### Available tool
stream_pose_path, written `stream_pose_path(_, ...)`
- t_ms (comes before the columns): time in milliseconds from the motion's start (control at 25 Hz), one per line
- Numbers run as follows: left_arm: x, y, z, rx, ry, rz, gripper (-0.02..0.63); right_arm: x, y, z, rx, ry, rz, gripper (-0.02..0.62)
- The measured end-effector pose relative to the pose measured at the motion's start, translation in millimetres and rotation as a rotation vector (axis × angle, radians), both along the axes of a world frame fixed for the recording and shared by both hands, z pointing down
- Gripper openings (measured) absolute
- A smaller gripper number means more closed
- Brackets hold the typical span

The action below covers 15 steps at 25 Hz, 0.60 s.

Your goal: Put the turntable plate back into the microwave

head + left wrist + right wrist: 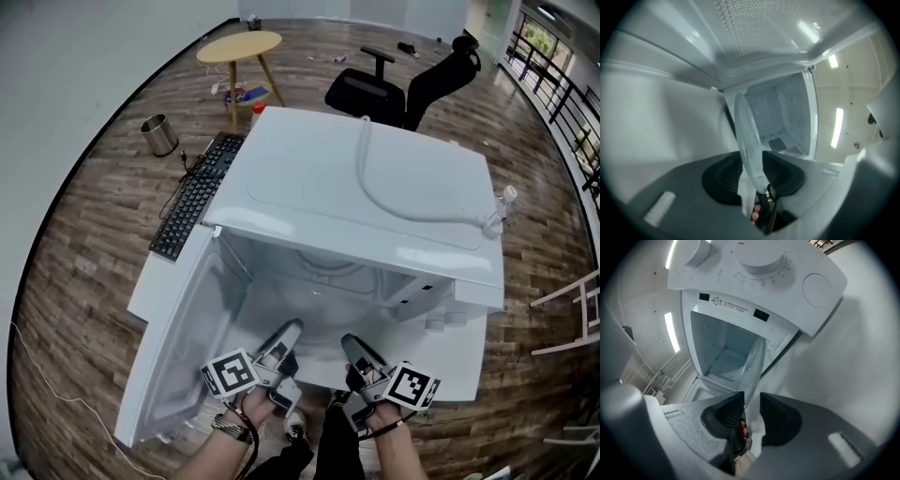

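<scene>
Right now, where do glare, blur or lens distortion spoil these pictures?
Head view: the wide lens bends the brown wooden floor into a curve; glare streaks the top of the white microwave. Left gripper view: the ceiling light strips burn out white; the clear glass plate looks soft. Right gripper view: black corners, and the right claw up close is blurred.

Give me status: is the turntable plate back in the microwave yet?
Done: the microwave door is open and the glass plate is at the cavity mouth. In hand: its rim sits between the jaws of the left tool and the right tool, but both stand apart, not clamping. Left: I can't tell whether it is seated on the cavity floor; confirm that, then pull the tools out.
</scene>
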State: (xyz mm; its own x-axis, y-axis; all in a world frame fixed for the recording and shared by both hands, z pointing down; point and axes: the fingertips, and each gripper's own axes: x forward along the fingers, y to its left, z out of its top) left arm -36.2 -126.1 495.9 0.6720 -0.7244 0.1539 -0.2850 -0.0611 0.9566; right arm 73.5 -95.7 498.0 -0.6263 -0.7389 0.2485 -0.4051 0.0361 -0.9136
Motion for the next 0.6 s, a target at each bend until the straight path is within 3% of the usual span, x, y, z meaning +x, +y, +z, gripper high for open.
stream_pose_path(400,-19,14,5,-0.021,0.0,-0.037,0.116,-9,1,-1,-0.005,-0.022,-0.006,0.098)
stream_pose_path(600,-19,18,8,-0.034,-0.002,-0.037,0.098,-9,4,7,-0.027,0.036,-0.021,0.076)
